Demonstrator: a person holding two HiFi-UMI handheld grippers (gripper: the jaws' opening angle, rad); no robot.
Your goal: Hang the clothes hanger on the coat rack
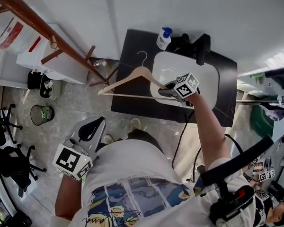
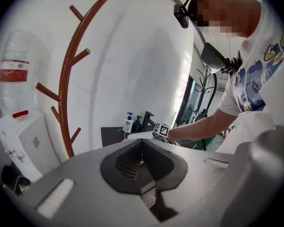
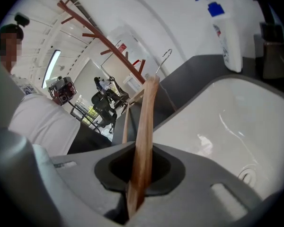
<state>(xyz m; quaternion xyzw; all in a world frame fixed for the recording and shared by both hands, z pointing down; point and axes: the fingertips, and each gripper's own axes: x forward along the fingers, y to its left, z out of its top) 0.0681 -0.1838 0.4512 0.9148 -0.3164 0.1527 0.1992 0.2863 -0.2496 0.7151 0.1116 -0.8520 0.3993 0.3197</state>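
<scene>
Right gripper view, right gripper (image 3: 140, 174) pinching the wooden hanger (image 3: 146, 126) at the white basin's (image 3: 236, 108) edge, coat rack (image 1: 38, 21) left of the basin, left gripper (image 2: 142, 148) pressed together, empty.

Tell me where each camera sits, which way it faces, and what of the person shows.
Head view: on the person's head, looking steeply down at coat rack, wooden hanger and white basin; shows shirt, forearms, left claw, right claw.
Left gripper view: on the left claw, facing the coat rack and black table; shows shirt and outstretched right arm.
Right gripper view: on the right claw, looking along the gripped hanger toward the coat rack; shows the shirt.
Shared: both gripper views see the soap bottle and coat rack.
</scene>
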